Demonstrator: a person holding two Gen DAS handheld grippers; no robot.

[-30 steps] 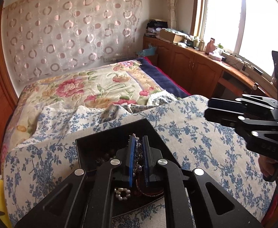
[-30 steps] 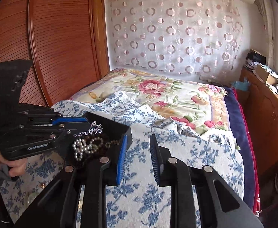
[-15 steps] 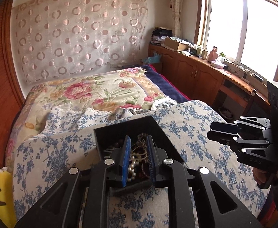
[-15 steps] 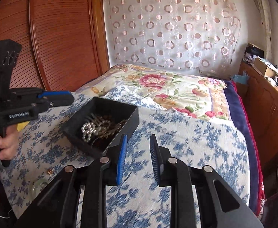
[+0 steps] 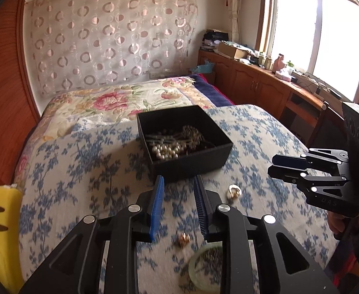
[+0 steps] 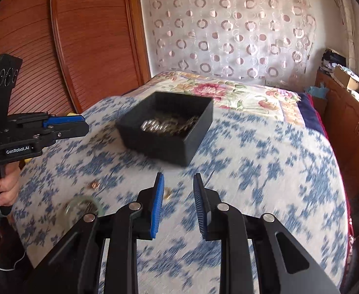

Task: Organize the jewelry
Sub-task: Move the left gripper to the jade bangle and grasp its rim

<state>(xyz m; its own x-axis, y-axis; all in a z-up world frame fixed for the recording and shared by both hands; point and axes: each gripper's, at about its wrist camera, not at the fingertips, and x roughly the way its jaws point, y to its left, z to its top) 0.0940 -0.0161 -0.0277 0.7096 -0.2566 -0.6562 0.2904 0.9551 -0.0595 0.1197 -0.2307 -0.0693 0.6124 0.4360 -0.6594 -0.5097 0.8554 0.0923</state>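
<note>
fingers both pairs released | blue-floral bedspread | black box on it

"GenRobot.AI" in white letters on a small black label along the side of the left gripper, read from the right wrist view. Faint embossed "DAS" on the black body of the right gripper, read from the left wrist view. No other legible writing anywhere.
</note>
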